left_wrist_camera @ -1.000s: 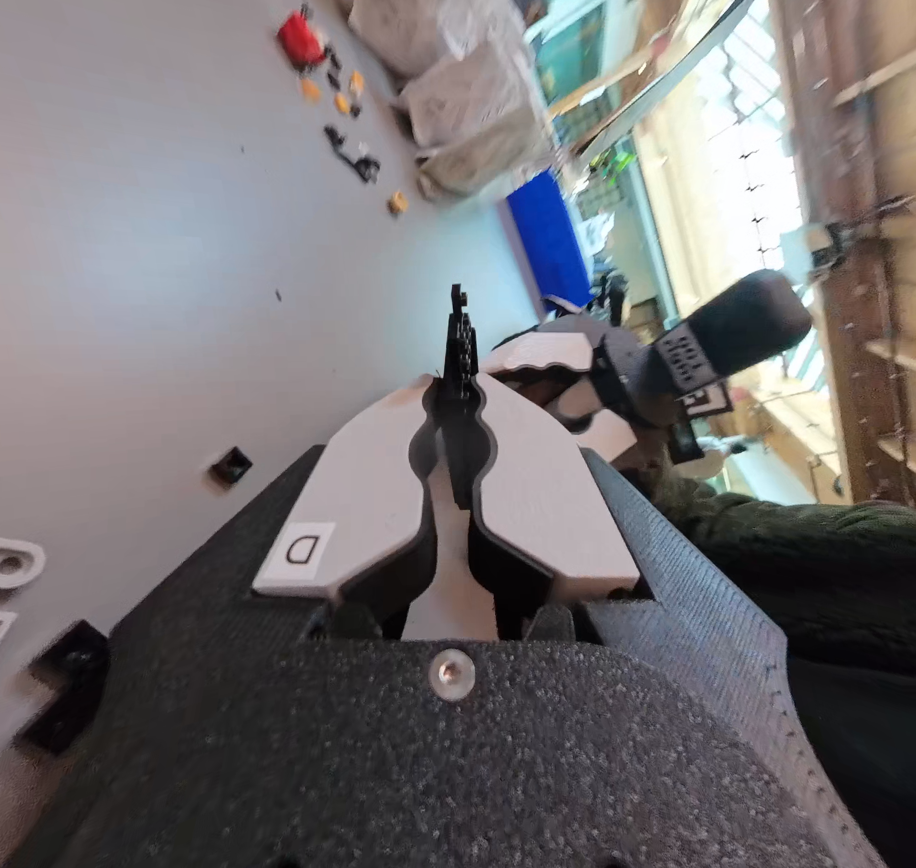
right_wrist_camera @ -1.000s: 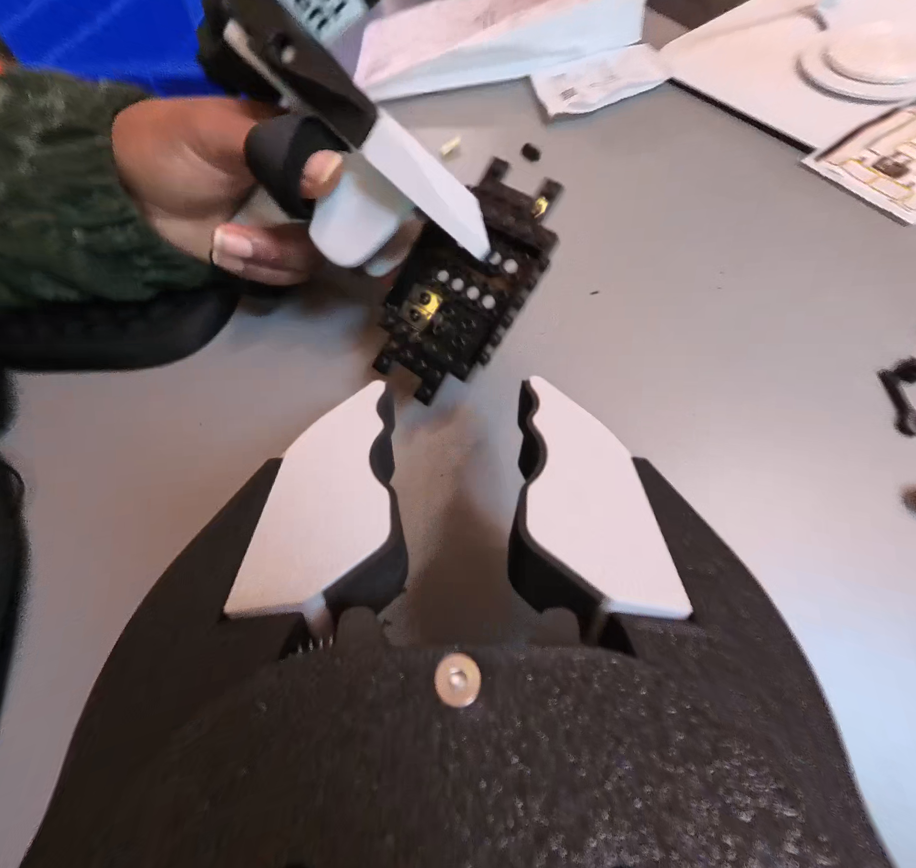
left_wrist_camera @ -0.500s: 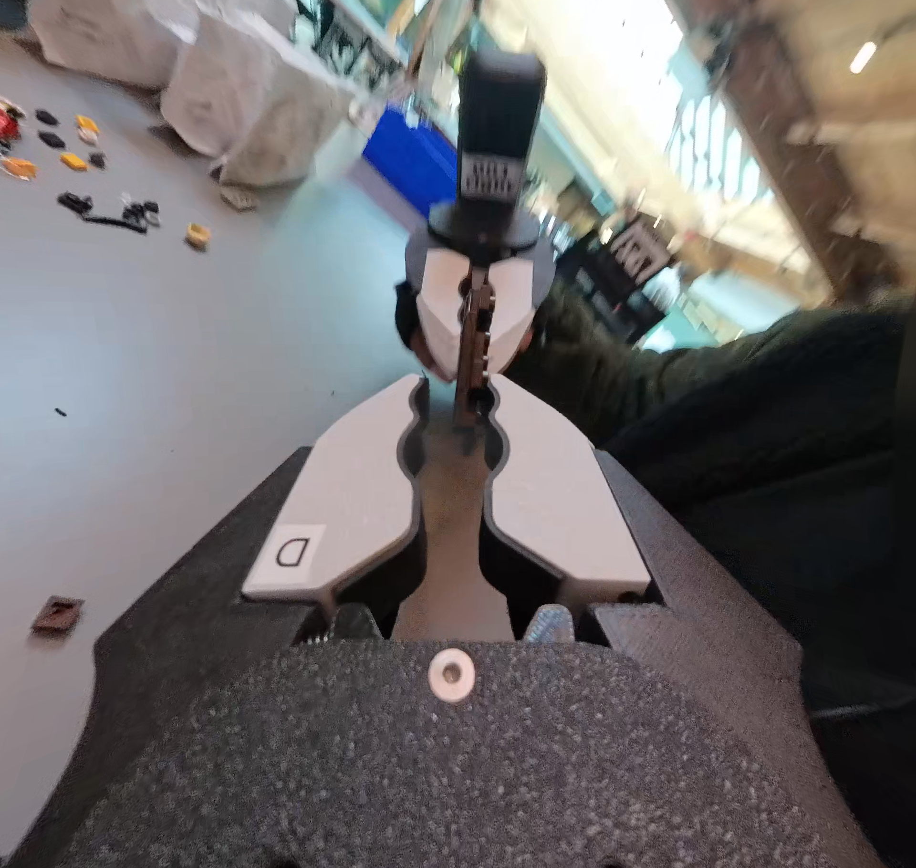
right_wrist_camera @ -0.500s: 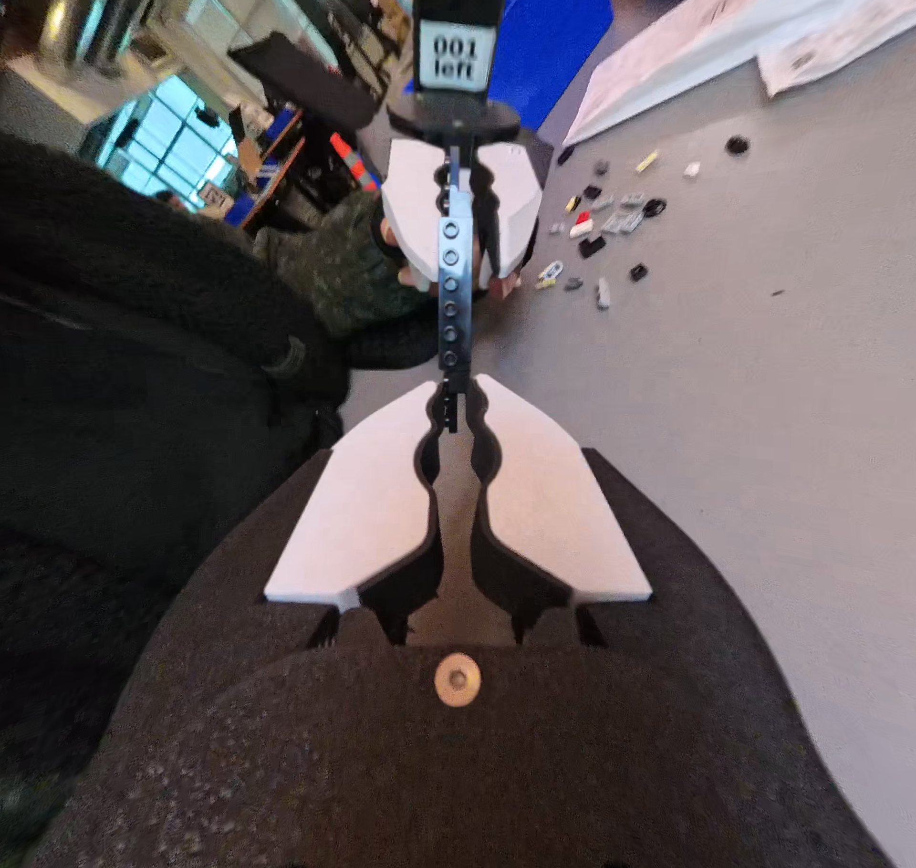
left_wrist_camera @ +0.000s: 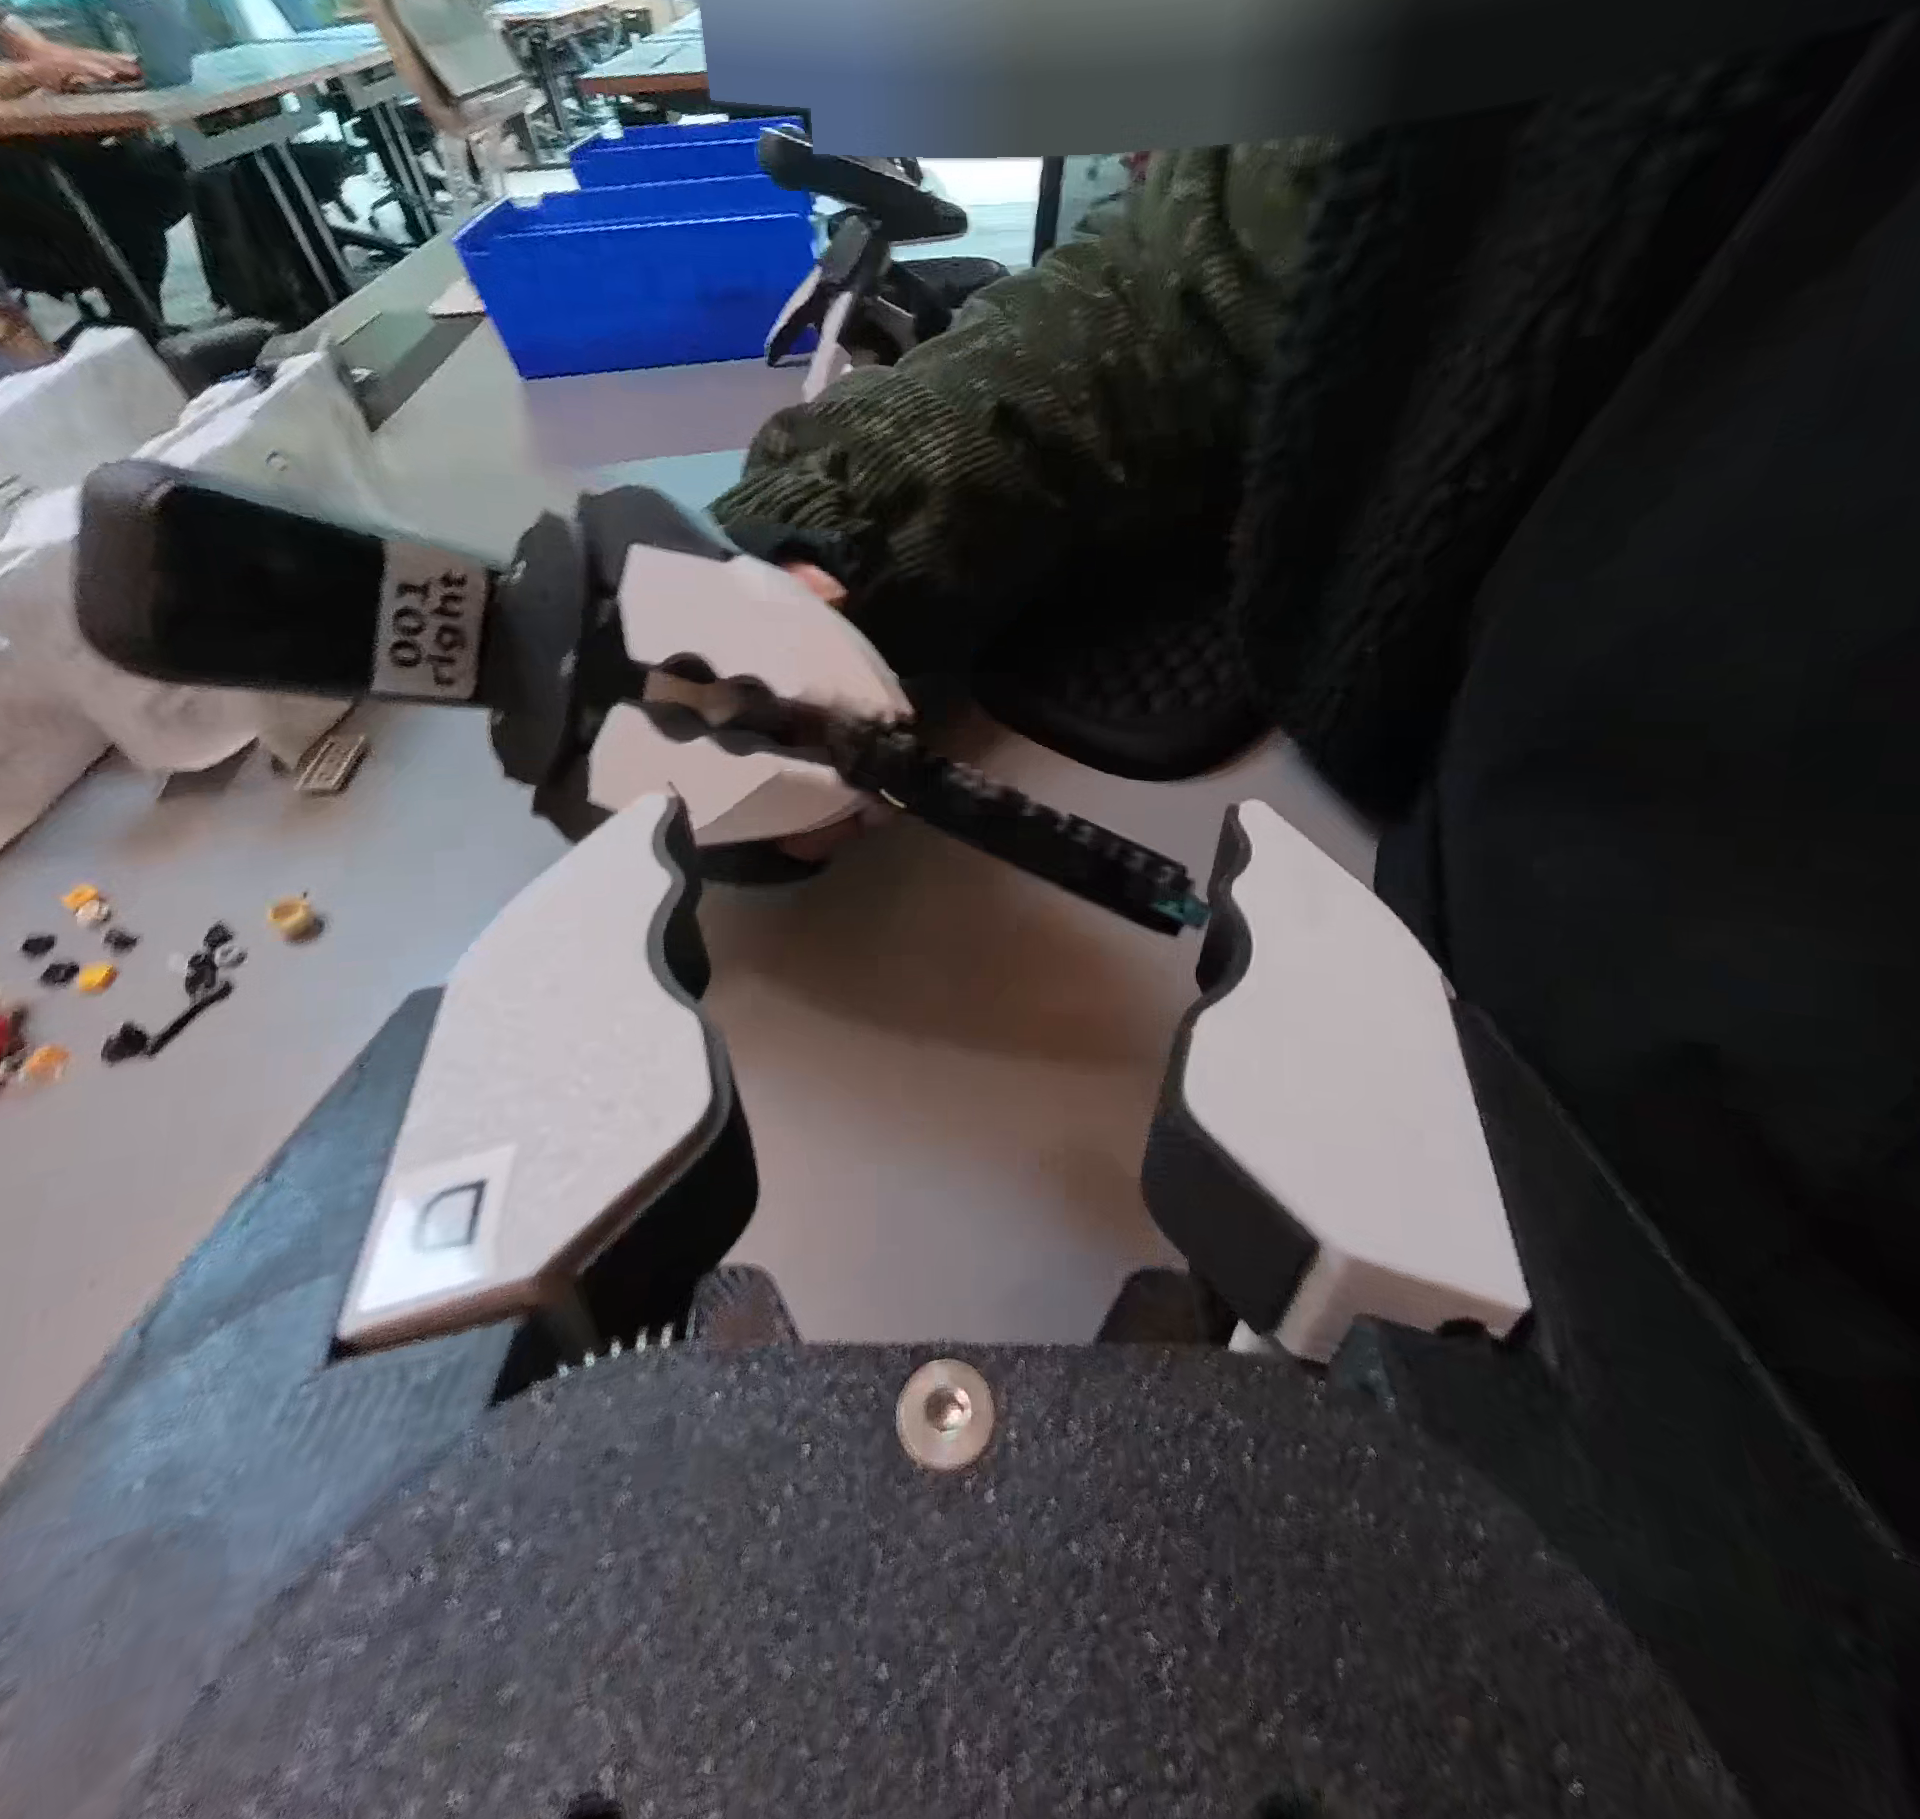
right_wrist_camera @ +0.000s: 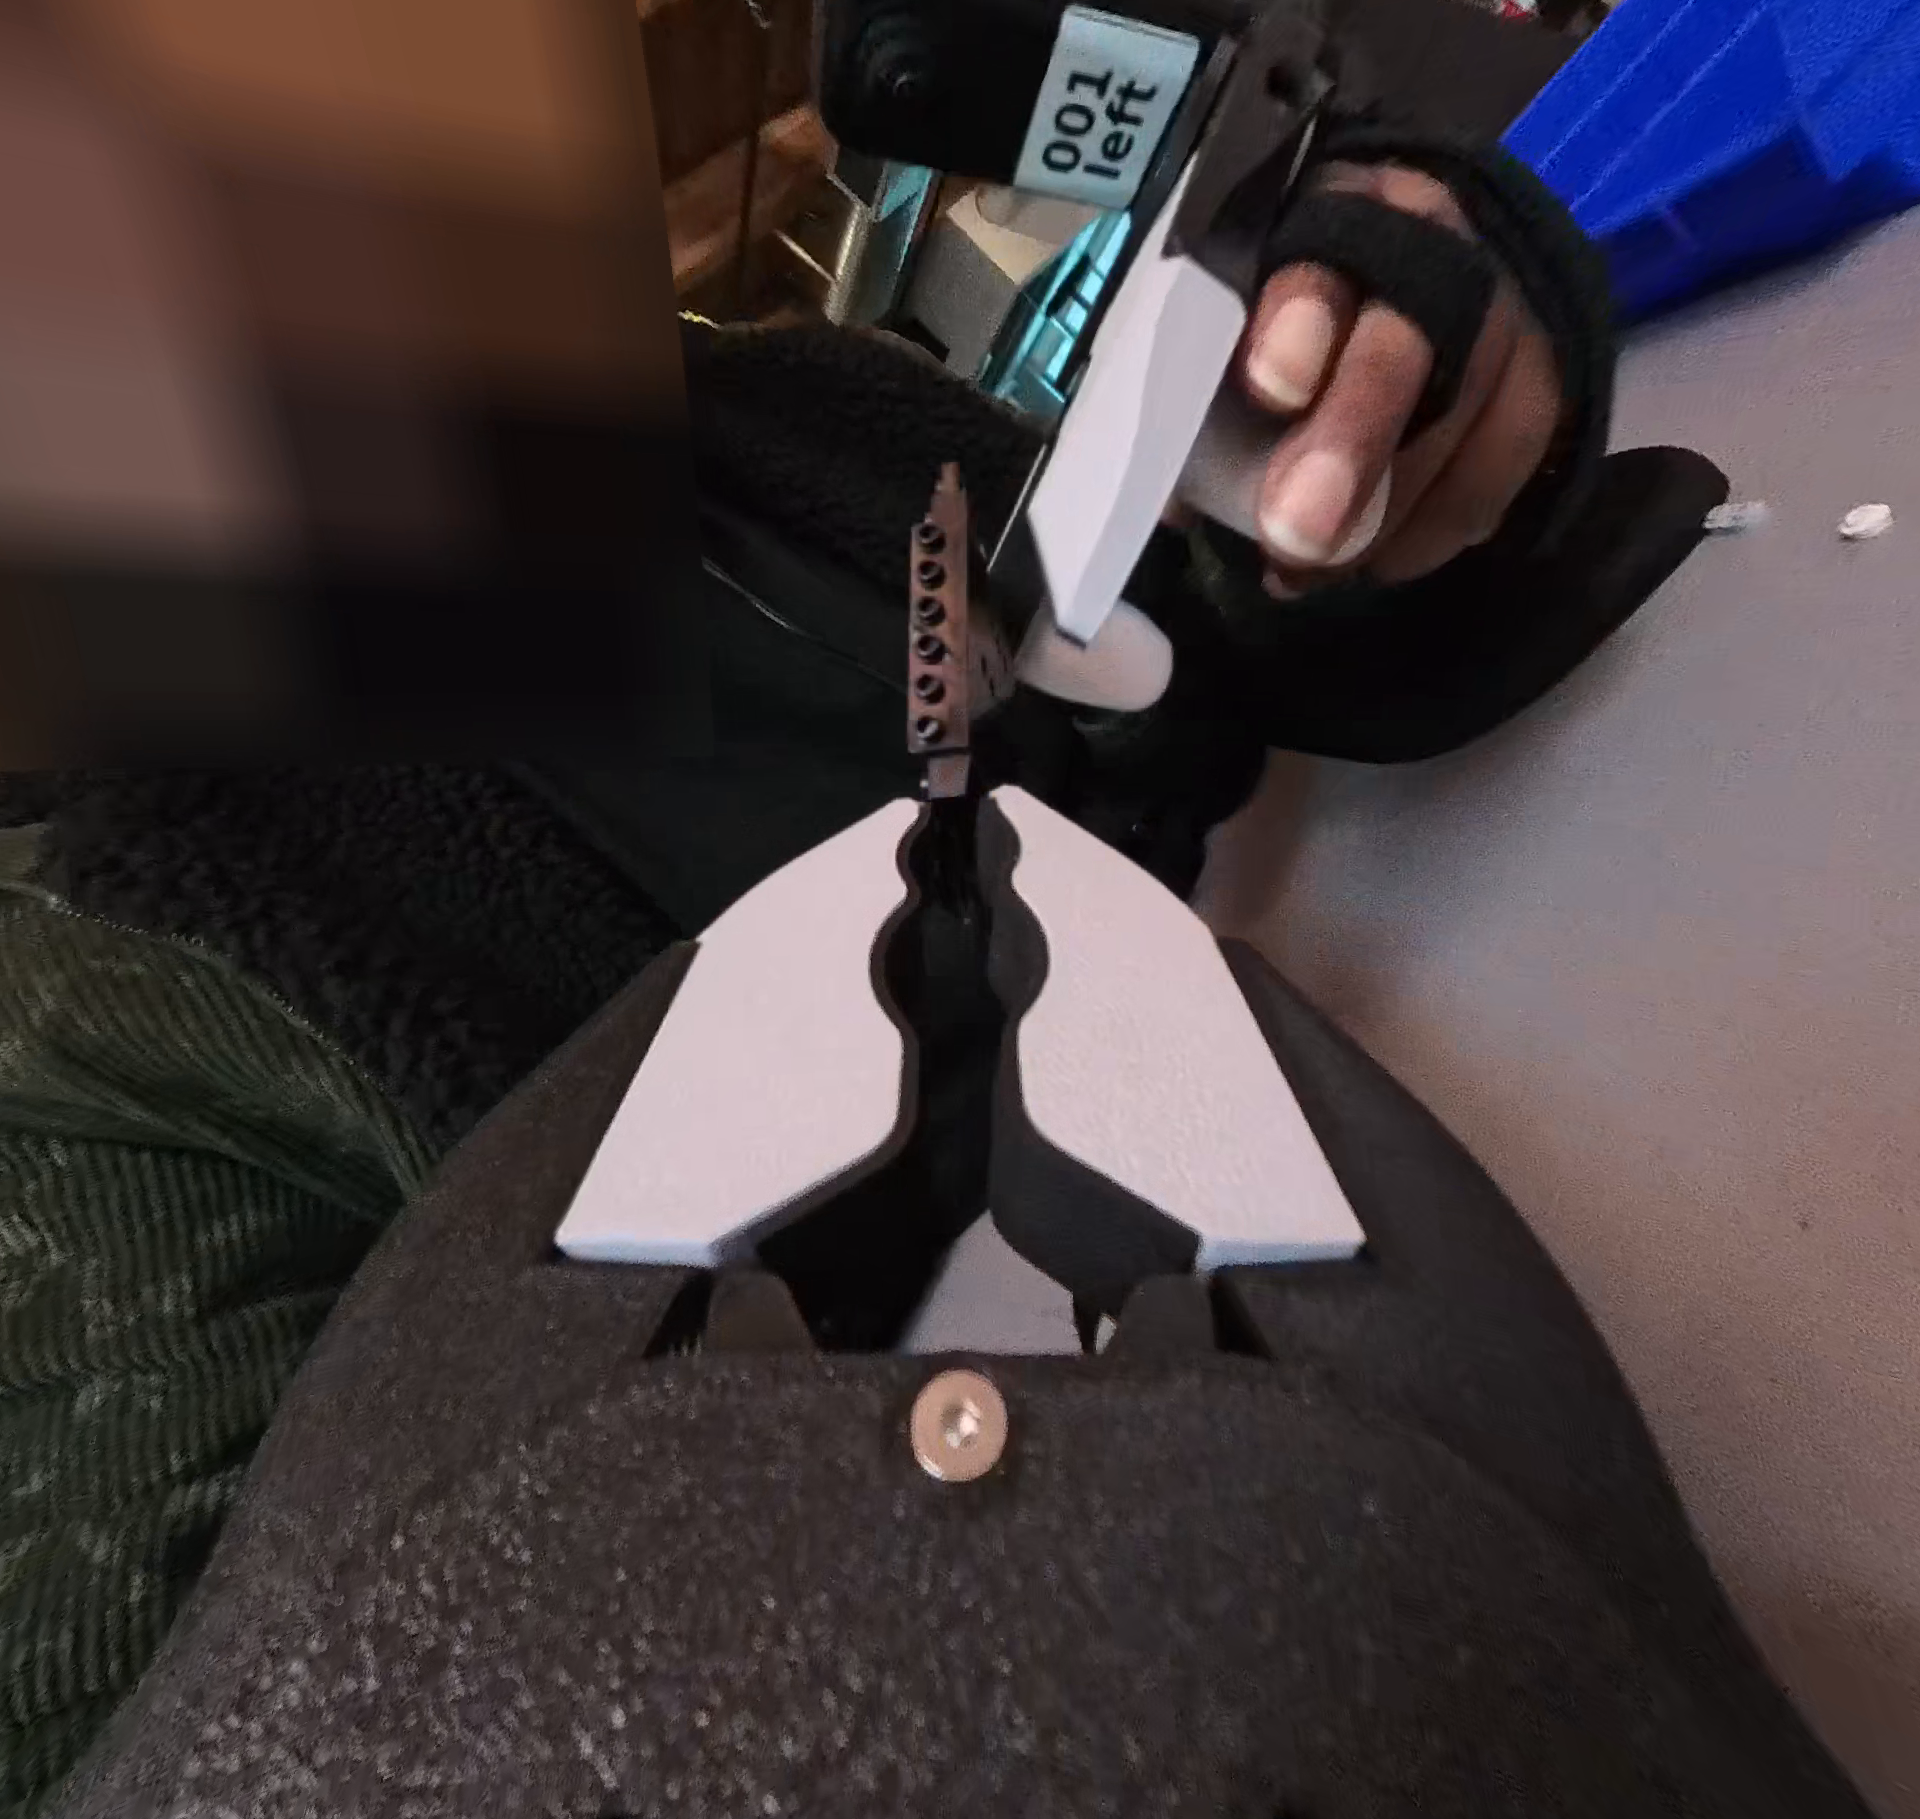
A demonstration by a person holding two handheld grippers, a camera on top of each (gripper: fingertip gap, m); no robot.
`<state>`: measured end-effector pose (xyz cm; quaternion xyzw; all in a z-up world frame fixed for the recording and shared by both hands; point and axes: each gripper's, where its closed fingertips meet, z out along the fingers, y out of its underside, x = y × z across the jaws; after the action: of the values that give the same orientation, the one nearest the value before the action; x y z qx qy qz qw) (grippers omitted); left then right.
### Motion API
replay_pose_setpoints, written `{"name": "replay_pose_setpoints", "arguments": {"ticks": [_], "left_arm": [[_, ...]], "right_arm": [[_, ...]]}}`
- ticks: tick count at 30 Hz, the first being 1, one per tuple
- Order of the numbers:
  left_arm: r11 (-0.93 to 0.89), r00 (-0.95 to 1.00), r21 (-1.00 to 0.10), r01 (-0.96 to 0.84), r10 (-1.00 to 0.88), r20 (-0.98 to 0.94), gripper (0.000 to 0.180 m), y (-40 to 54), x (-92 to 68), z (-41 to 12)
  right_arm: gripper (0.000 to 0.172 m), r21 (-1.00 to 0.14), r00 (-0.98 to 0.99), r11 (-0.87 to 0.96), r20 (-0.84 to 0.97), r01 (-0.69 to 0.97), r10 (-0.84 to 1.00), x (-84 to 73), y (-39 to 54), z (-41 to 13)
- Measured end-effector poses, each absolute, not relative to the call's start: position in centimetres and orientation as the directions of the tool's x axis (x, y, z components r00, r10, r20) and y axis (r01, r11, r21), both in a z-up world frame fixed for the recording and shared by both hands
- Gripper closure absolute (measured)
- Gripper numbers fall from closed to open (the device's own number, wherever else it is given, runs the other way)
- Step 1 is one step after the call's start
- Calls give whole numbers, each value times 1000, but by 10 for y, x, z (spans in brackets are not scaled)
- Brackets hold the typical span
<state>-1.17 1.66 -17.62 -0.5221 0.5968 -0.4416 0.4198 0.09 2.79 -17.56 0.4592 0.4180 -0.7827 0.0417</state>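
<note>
In the left wrist view my left gripper [left_wrist_camera: 951, 834] is wide open with nothing in its grasp. The right gripper [left_wrist_camera: 883, 730] reaches in from the upper left, shut on a black studded brick assembly [left_wrist_camera: 1018, 824]. The assembly's far end, with a small teal part, lies close to my left gripper's right finger [left_wrist_camera: 1320, 1021], and the pads do not press on it. In the right wrist view my right gripper [right_wrist_camera: 956, 803] is shut on the lower end of the same assembly [right_wrist_camera: 940, 626], which stands up from the fingertips. One white finger [right_wrist_camera: 1122, 439] of the left gripper hangs just to its right, held by a hand.
Both grippers are above a grey table [right_wrist_camera: 1610, 938]. Several small loose bricks [left_wrist_camera: 156, 969] lie at the left. White bags [left_wrist_camera: 62, 543] and blue bins [left_wrist_camera: 644, 283] stand farther back. A person's green sleeve [left_wrist_camera: 1039, 439] and dark clothing fill the right side. My left and right fingertips are right by each other.
A second ago my left gripper held the assembly and my right was open. The right closed on it, then the left let go, opened wide and swung aside.
</note>
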Motion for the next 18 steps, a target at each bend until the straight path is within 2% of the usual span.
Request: {"name": "replay_pose_setpoints", "arguments": {"ticks": [2, 5, 7, 8, 12, 13, 15, 18], "left_arm": [[126, -128, -960, -250, -987, -97, 88, 8, -8, -176], [242, -63, -939, -246, -970, -233, 96, 11, -5, -172], [289, -55, -931, -222, -957, -283, 109, 7, -3, -167], [305, -46, -929, -212, -952, -302, 114, 7, -3, -165], [271, 12, -935, -227, -960, -281, 114, 17, -4, -165], [238, 42, -942, -235, -966, -255, 114, 23, -6, -166], [132, 87, -960, -246, -984, -158, 114, 34, -11, -168], [-4, 118, -974, -228, -993, -23, 114, 43, -18, -167]], "right_arm": [[164, -619, -574, -649, -752, 444, 325, -2, 29, -176], [164, -595, -595, -680, -753, 429, 283, -1, 29, -170], [164, -586, -603, -684, -753, 434, 262, -1, 26, -169], [165, -574, -603, -690, -758, 440, 247, -2, 26, -169], [165, -542, -557, -734, -786, 410, 269, -9, 37, -175], [163, -554, -538, -742, -783, 377, 311, -11, 43, -176], [164, -656, -446, -693, -738, 299, 506, -15, 56, -182], [149, -874, -219, -440, -480, 207, 850, -10, 79, -184]]}}
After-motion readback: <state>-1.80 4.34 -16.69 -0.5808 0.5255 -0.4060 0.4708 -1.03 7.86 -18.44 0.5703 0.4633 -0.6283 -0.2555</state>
